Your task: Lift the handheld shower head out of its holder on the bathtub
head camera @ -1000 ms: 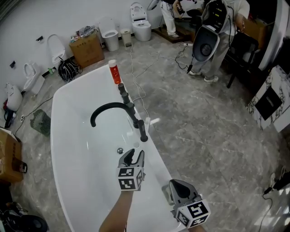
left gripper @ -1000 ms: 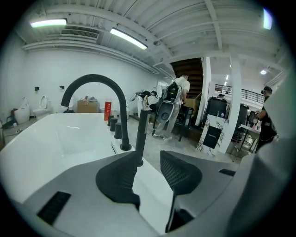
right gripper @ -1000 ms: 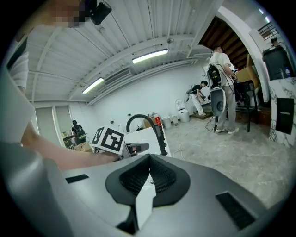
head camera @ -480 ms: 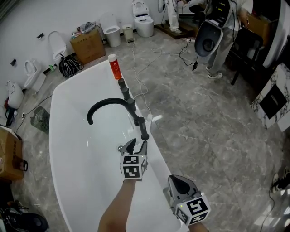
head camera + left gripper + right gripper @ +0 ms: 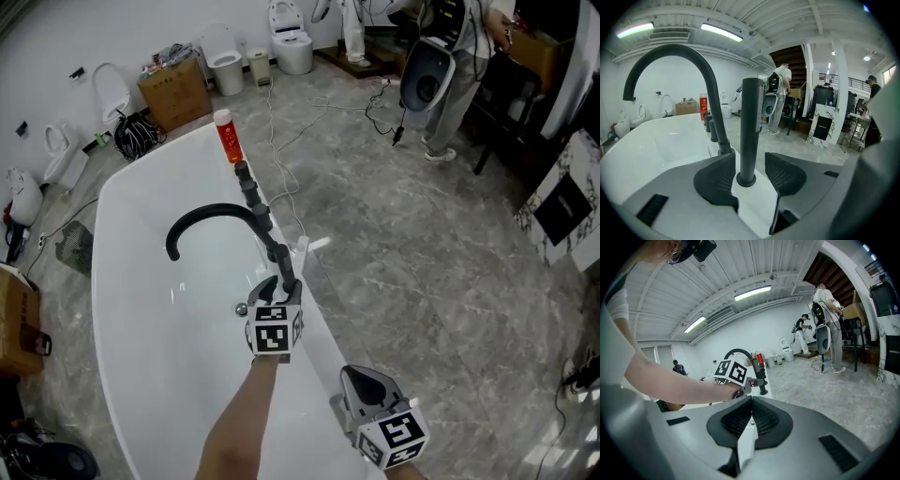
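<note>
The handheld shower head (image 5: 286, 270) is a dark upright rod in its round holder on the white bathtub's rim (image 5: 314, 342). In the left gripper view the shower head (image 5: 751, 122) stands right between my jaws. My left gripper (image 5: 278, 287) (image 5: 750, 172) is opening, a pad on each side of the rod with a gap to it. A black arched faucet spout (image 5: 202, 220) (image 5: 670, 51) rises just beyond. My right gripper (image 5: 367, 382) (image 5: 751, 414) hangs nearer me, over the tub's rim, shut with nothing in it.
Dark tap handles (image 5: 246, 187) line the rim toward a red bottle (image 5: 224, 136). A drain (image 5: 241, 307) sits in the tub's basin. Beyond are a cardboard box (image 5: 175, 89), toilets (image 5: 292, 42), cables on the stone floor (image 5: 281, 122), and a person (image 5: 450, 66) standing at the back right.
My left gripper has gone forward and down to the shower head, so the rod now stands between its jaws. The right gripper has sunk a little.
</note>
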